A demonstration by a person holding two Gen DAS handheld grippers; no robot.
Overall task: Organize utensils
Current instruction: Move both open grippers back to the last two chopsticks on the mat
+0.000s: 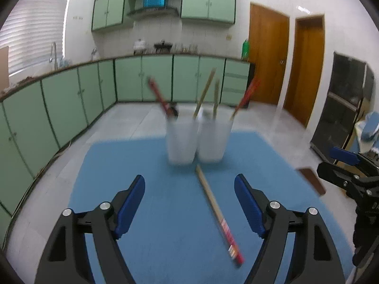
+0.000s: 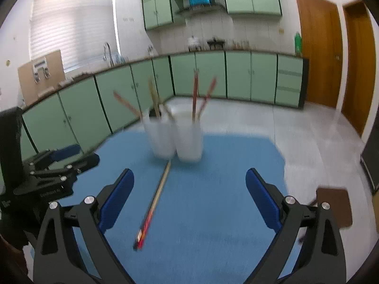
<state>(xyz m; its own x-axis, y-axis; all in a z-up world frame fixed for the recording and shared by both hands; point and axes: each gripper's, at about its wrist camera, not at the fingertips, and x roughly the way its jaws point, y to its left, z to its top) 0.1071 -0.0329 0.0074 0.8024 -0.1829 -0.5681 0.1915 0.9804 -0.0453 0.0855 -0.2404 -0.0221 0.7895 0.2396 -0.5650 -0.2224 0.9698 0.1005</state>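
Note:
Two translucent white cups stand side by side on a blue mat (image 1: 146, 213): a left cup (image 1: 182, 142) and a right cup (image 1: 214, 140), each holding upright chopsticks. They also show in the right wrist view as a left cup (image 2: 161, 138) and a right cup (image 2: 189, 142). A pair of wooden chopsticks with red ends (image 1: 218, 213) lies on the mat in front of the cups, also in the right wrist view (image 2: 155, 203). My left gripper (image 1: 189, 203) is open and empty above the mat. My right gripper (image 2: 189, 198) is open and empty.
The mat lies on a pale tiled floor. A brown pad (image 2: 334, 206) lies off the mat's right edge. Green cabinets (image 1: 71, 99) line the left and back walls. Wooden doors (image 1: 267, 61) and a dark glass cabinet (image 1: 343, 104) stand at the right.

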